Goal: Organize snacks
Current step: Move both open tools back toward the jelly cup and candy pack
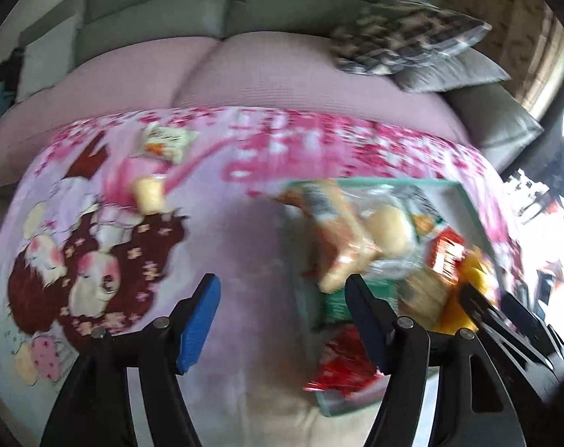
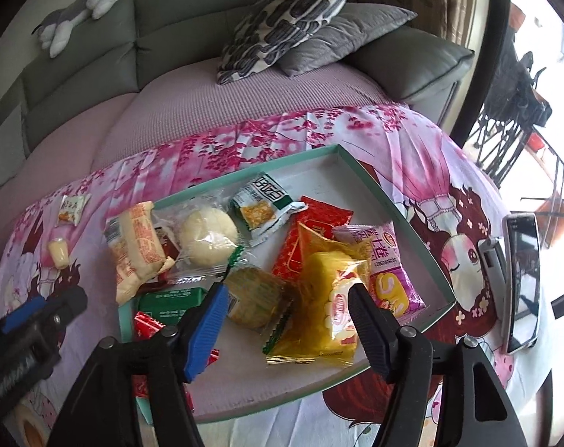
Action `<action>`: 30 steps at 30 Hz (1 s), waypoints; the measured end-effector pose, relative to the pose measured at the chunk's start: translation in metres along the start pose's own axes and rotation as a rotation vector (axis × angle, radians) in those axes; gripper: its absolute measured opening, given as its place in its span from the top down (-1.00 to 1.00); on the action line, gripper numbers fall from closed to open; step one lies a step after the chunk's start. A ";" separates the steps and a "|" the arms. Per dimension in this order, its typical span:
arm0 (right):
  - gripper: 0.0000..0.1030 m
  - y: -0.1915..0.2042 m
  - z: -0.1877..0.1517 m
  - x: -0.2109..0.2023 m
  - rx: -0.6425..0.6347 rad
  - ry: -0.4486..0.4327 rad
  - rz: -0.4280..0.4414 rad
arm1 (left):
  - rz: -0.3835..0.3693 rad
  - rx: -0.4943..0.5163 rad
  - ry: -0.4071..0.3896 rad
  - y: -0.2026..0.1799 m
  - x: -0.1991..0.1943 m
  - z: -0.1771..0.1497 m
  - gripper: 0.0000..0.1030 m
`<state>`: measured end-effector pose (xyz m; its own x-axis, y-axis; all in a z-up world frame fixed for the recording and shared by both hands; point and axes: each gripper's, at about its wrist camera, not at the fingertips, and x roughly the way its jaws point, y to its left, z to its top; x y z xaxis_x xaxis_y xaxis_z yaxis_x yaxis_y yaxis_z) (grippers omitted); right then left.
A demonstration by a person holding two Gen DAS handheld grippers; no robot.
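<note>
Teal tray (image 2: 427, 249) heaped with snack packets (image 2: 321, 309); both hand-held grippers (image 2: 287, 307) wide open, empty.

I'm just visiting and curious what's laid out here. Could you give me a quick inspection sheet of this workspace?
Surface: pink cartoon-print cloth over a table.
Job's things: teal-rimmed tray holding wrapped snacks, among them a yellow packet and a round bun; two small snacks lie outside on the cloth.
Clutter: phone on the right.
Grippers: left gripper and right gripper both open, empty.
Cables: nothing seen.
Surroundings: grey sofa, pillows, plush toy.
</note>
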<state>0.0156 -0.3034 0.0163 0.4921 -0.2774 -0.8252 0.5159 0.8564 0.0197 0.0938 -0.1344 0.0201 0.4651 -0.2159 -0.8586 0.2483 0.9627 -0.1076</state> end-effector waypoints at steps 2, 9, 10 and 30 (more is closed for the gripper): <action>-0.40 0.006 0.000 -0.002 -0.008 -0.005 0.005 | 0.039 -0.031 -0.002 0.013 0.003 0.003 -0.47; -0.60 0.042 -0.004 -0.010 -0.087 -0.036 0.086 | 0.142 -0.076 -0.012 0.046 0.006 0.007 -0.61; -0.61 0.049 -0.005 -0.010 -0.103 -0.035 0.092 | 0.151 -0.081 -0.010 0.050 0.007 0.007 -0.61; -1.00 0.090 -0.016 0.002 -0.160 -0.032 0.133 | 0.202 -0.136 0.010 0.113 0.011 0.008 -0.83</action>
<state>0.0518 -0.2198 0.0077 0.5719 -0.1694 -0.8027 0.3287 0.9438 0.0351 0.1337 -0.0294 0.0029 0.4848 -0.0155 -0.8745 0.0336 0.9994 0.0009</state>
